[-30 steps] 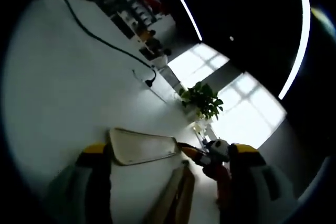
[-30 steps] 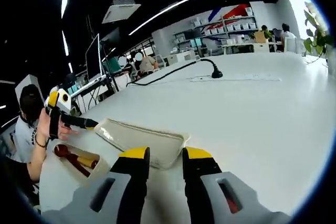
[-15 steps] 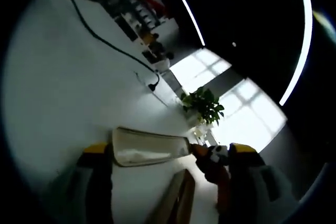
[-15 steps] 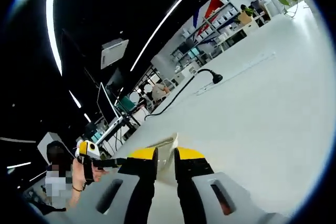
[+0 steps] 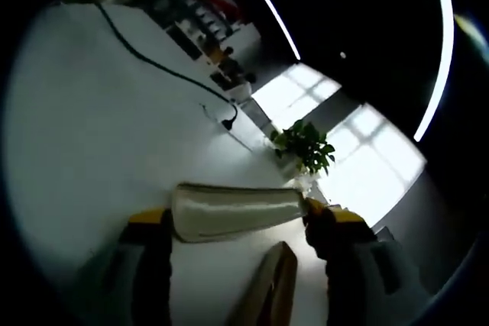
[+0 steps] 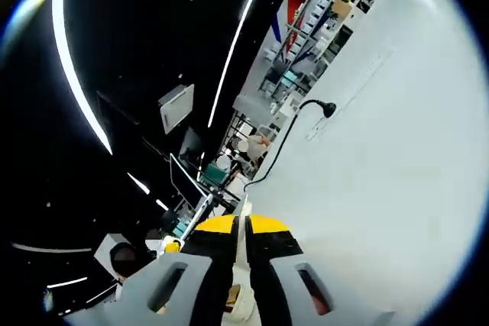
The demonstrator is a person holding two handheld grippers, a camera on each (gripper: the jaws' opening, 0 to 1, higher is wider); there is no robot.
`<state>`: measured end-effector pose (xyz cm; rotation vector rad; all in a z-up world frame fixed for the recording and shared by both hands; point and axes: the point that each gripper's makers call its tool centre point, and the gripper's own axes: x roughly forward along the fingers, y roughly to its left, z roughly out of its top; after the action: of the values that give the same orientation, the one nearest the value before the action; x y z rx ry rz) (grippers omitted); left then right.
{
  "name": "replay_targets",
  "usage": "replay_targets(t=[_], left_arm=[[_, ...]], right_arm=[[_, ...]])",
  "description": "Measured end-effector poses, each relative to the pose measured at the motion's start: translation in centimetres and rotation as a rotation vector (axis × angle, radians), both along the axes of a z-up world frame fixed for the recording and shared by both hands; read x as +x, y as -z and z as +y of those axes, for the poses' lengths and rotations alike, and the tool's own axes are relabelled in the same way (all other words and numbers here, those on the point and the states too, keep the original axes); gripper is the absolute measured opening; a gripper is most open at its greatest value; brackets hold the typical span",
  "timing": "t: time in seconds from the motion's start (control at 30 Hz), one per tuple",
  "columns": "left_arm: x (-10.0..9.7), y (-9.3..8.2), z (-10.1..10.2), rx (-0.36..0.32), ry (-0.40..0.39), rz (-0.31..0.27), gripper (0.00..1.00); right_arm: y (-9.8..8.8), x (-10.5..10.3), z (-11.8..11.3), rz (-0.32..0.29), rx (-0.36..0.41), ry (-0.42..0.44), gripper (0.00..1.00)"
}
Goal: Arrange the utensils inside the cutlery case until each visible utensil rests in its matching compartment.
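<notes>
The table (image 6: 397, 158) has swung far over as the right view rolled. The lid (image 5: 229, 211), flat a second ago, now stands raised on edge beside the case (image 5: 267, 295). The right gripper (image 6: 241, 238) is clamped on its rim; the left gripper (image 5: 241, 223) stands apart.

The right gripper (image 6: 241, 236) rises from the bottom centre, its yellow-tipped jaws pinched on the thin edge of the cream case lid (image 6: 244, 215), above the white table (image 6: 397, 173).
</notes>
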<state>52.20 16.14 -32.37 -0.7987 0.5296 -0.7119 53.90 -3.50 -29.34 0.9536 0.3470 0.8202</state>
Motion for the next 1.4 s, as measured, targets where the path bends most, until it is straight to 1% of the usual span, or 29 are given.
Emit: replay_targets(t=[0.1, 0.23, 0.33, 0.4, 0.43, 0.53, 0.6, 0.7, 0.77, 0.8, 0.87, 0.9, 0.93, 0.97, 1.07, 1.1, 1.13, 1.17, 1.2, 1.23, 1.3, 1.33, 1.4], left_arm=[[0.1, 0.1, 0.1, 0.008, -0.007, -0.004, 0.86], [0.2, 0.1, 0.3, 0.024, -0.015, -0.011, 0.86], [0.2, 0.2, 0.3, 0.024, -0.015, -0.01, 0.85], [0.1, 0.3, 0.3, 0.041, -0.009, -0.015, 0.84], [0.1, 0.4, 0.2, 0.057, -0.004, -0.021, 0.84], [-0.1, 0.9, 0.0, 0.153, 0.023, -0.057, 0.82], [-0.1, 1.1, -0.3, 0.194, 0.03, -0.067, 0.81], [0.0, 1.2, -0.5, 0.234, 0.038, -0.083, 0.81], [0.2, 1.5, -0.4, 0.283, 0.038, -0.097, 0.81], [0.3, 1.8, -0.3, 0.321, 0.04, -0.106, 0.81], [0.4, 2.0, -0.4, 0.367, 0.044, -0.124, 0.81], [0.4, 2.0, -0.5, 0.373, 0.046, -0.126, 0.81], [0.3, 2.1, -0.6, 0.394, 0.054, -0.132, 0.82], [0.3, 2.2, -0.8, 0.409, 0.059, -0.139, 0.82], [0.3, 2.4, -1.2, 0.462, 0.075, -0.168, 0.87], [0.2, 2.4, -1.3, 0.465, 0.077, -0.168, 0.88], [0.3, 2.5, -1.3, 0.475, 0.076, -0.171, 0.87], [0.1, 2.6, -1.5, 0.472, 0.094, -0.165, 0.83], [-0.1, 2.6, -2.1, 0.454, 0.115, -0.165, 0.79], [-0.5, 2.7, -2.5, 0.44, 0.144, -0.158, 0.74], [-0.2, 2.6, -2.5, 0.432, 0.127, -0.153, 0.73], [-0.2, 2.6, -2.5, 0.435, 0.124, -0.154, 0.73], [0.0, 2.8, -2.3, 0.465, 0.127, -0.165, 0.71]], right_arm=[[-0.3, -0.1, 0.2, 0.0, 0.02, -0.012, 0.02], [-0.9, -0.5, 0.6, 0.003, 0.07, -0.051, 0.02], [-1.7, -1.0, 1.0, 0.005, 0.142, -0.092, 0.02], [-2.0, -1.2, 1.2, 0.012, 0.173, -0.109, 0.02], [-2.1, -1.3, 1.2, 0.014, 0.181, -0.112, 0.02], [-2.1, -1.8, 1.6, 0.013, 0.178, -0.103, 0.02], [-2.3, -1.9, 1.7, 0.015, 0.19, -0.1, 0.01], [-2.6, -2.3, 2.1, 0.019, 0.211, -0.104, 0.0], [-2.7, -2.4, 2.3, 0.02, 0.207, -0.099, 0.0], [-2.5, -2.4, 2.4, 0.024, 0.196, -0.09, 0.0], [-2.4, -2.3, 2.4, 0.026, 0.191, -0.082, 0.0], [-2.5, -2.4, 2.5, 0.032, 0.2, -0.082, 0.0], [-2.6, -2.4, 2.6, 0.034, 0.214, -0.083, 0.0], [-2.5, -4.7, 3.9, 0.033, 0.23, -0.09, 0.0], [-2.5, -5.9, 4.9, 0.036, 0.241, -0.096, 0.0], [-2.4, -6.2, 5.1, 0.037, 0.233, -0.099, 0.0], [-2.0, -6.6, 5.6, 0.045, 0.209, -0.105, 0.0], [-1.5, -7.2, 6.2, 0.044, 0.167, -0.127, 0.0], [-1.1, -7.7, 7.2, 0.041, 0.141, -0.139, 0.0], [-1.1, -8.0, 7.6, 0.05, 0.151, -0.137, 0.0], [-0.9, -8.7, 8.7, 0.059, 0.159, -0.156, 0.0], [-1.0, -9.0, 9.0, 0.056, 0.157, -0.16, 0.0], [-1.0, -9.8, 9.6, 0.041, 0.139, -0.165, 0.0]])
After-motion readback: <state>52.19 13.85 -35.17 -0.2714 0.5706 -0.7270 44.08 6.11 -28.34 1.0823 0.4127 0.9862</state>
